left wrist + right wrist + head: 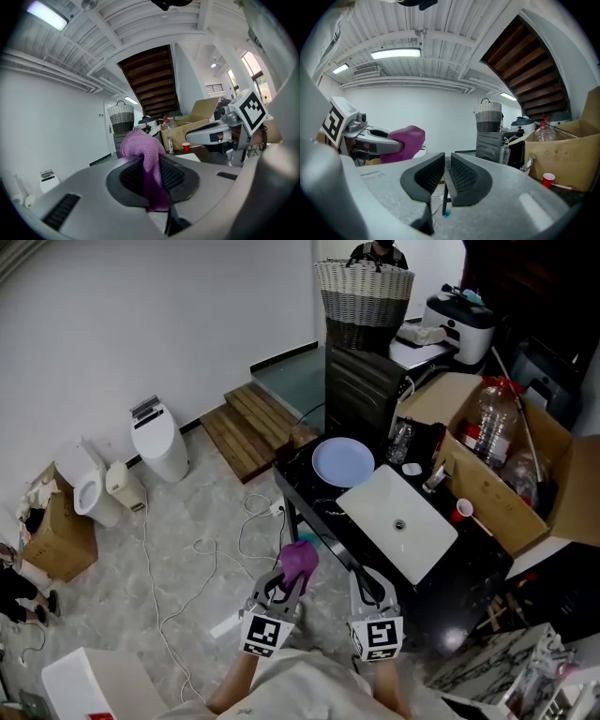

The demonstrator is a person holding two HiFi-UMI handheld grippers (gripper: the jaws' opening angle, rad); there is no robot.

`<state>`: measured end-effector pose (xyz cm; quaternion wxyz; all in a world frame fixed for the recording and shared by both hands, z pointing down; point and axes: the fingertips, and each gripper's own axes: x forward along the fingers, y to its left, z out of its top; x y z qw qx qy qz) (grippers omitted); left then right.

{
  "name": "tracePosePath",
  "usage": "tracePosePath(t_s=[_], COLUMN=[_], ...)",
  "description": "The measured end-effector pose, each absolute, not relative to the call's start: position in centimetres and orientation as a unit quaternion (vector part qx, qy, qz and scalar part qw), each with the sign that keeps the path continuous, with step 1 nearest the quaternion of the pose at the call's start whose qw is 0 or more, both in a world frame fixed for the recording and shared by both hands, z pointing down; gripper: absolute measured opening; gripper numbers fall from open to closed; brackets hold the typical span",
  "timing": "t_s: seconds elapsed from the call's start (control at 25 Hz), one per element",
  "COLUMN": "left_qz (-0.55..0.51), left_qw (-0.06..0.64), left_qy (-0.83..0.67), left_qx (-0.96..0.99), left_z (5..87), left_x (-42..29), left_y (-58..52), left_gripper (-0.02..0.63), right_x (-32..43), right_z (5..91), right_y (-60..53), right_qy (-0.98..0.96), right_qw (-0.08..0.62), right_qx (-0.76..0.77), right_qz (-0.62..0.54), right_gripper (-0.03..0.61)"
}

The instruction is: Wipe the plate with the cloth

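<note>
A pale blue plate point(343, 462) lies on the black table point(309, 486), at its far left end beside a white basin point(397, 521). My left gripper point(286, 582) hangs off the table's near left edge, shut on a purple cloth point(300, 560). In the left gripper view the cloth point(143, 154) bunches above the jaws and hangs down between the pads of the left gripper point(151, 176). My right gripper point(370, 585) hovers beside it, over the table's near edge. In its own view the right gripper point(446, 174) is shut with nothing between its pads. The plate does not show in either gripper view.
An open cardboard box point(511, 474) with a plastic bottle point(487, 423) fills the table's right side, and a red cup point(463, 510) stands near it. A wicker basket point(364, 296) tops a dark cabinet behind. Wooden steps point(248, 427), white bins point(159, 439) and cables point(202, 559) cover the floor on the left.
</note>
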<state>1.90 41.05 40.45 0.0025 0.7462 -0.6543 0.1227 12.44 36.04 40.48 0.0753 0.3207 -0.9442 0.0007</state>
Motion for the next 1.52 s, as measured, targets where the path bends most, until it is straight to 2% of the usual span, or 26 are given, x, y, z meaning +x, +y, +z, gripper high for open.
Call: tracePosePath(t_s=[0.72,1.52], left_qz=[0.115,0.096], left_qw=[0.014,0.014], left_qy=[-0.624,-0.576], left_qx=[0.773,0.811], left_z=[41.6,42.1], left_x=[-6.7,-14.3], left_y=[29.7,22.0], left_gripper=[0.06,0.06], right_x=[4.5,-3.8], right_z=[41.3,41.7], right_y=[25.8,19.7], right_qy=[-0.93,-0.911], right_qw=[0.096,0.119], right_qx=[0.355,0.395], right_qz=[0.013,0.013], right_gripper=[0.037,0.037])
